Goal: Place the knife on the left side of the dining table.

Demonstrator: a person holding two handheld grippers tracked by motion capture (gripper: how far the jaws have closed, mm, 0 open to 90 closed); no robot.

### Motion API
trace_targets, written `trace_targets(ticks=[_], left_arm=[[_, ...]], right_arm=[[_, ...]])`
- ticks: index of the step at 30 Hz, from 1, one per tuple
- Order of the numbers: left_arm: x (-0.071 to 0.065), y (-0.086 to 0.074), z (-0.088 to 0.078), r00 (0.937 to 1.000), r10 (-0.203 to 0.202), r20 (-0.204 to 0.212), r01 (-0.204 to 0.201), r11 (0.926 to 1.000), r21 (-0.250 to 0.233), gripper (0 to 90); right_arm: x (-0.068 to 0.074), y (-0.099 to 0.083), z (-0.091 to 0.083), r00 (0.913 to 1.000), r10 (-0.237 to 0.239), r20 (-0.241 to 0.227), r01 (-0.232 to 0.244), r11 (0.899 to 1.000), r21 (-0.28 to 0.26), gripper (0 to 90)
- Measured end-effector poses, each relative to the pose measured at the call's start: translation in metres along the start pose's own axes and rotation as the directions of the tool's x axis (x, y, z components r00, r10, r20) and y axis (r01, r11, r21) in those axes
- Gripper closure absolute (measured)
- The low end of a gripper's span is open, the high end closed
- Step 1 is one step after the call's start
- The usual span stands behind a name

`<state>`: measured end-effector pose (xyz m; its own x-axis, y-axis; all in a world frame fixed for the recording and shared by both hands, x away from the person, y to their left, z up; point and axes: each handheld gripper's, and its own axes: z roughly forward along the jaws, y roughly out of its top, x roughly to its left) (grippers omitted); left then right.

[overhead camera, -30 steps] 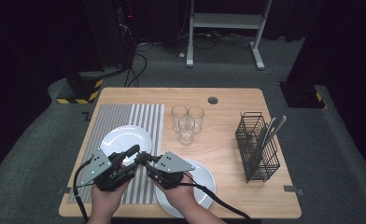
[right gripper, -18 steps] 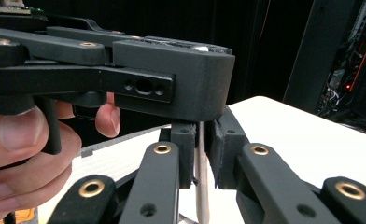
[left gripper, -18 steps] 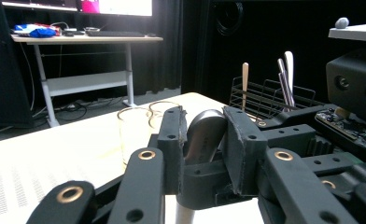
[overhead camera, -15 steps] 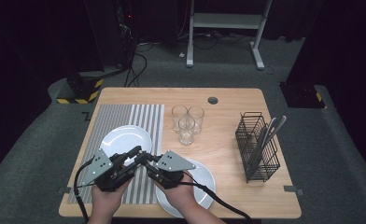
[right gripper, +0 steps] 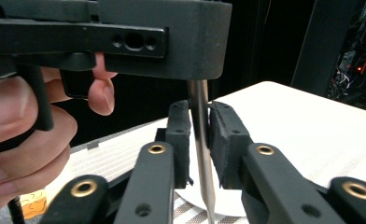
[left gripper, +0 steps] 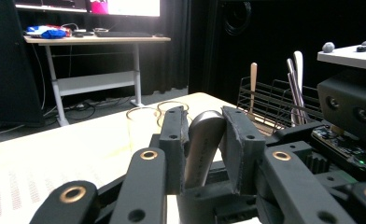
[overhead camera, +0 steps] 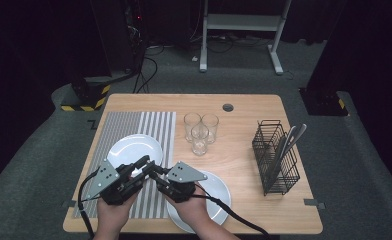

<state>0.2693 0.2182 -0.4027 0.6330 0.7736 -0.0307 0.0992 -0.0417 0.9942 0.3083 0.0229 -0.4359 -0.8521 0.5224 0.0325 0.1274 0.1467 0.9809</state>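
A metal cutlery piece [left gripper: 204, 140] hangs between my two grippers above the front of the table. My left gripper [left gripper: 203, 116] has just been closing, and its pads now press on the rounded handle end. In the right gripper view the same cutlery piece [right gripper: 200, 140] stands edge-on and upright, tapering downward, with my right gripper [right gripper: 200, 109] shut on it. In the high view the left gripper [overhead camera: 146, 165] and right gripper [overhead camera: 158, 172] meet tip to tip over the striped mat [overhead camera: 129, 125]. A hand on the left gripper's handle shows in the right gripper view.
One white plate [overhead camera: 134, 149] lies on the mat, and another plate [overhead camera: 216, 192] sits under my right hand. Three glasses [overhead camera: 200, 130] stand mid-table. A black wire basket [overhead camera: 276, 157] with several utensils [overhead camera: 289, 140] stands at the right.
The left gripper's jaws have drawn in slightly around the cutlery piece. Both hands and everything on the table stay where they were.
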Motion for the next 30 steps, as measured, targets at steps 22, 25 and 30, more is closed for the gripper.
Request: trace_targets(ticks=[22, 25, 30], left_arm=[[0.005, -0.007, 0.006, 0.9997, 0.016, -0.016, -0.016, 0.9992, 0.038, 72.1], [0.007, -0.008, 0.005, 0.9994, 0.017, -0.029, -0.016, 0.9992, 0.036, 72.7], [0.010, -0.008, 0.003, 0.9990, 0.012, -0.043, -0.010, 0.9993, 0.036, 73.3]], right_arm=[[0.000, -0.001, -0.003, 0.9999, 0.008, -0.008, -0.008, 1.000, 0.003, 76.0], [0.000, -0.002, -0.006, 1.0000, 0.003, -0.003, -0.003, 1.000, 0.003, 75.7], [-0.004, -0.003, -0.015, 0.9999, 0.004, 0.016, -0.004, 1.000, -0.001, 75.7]])
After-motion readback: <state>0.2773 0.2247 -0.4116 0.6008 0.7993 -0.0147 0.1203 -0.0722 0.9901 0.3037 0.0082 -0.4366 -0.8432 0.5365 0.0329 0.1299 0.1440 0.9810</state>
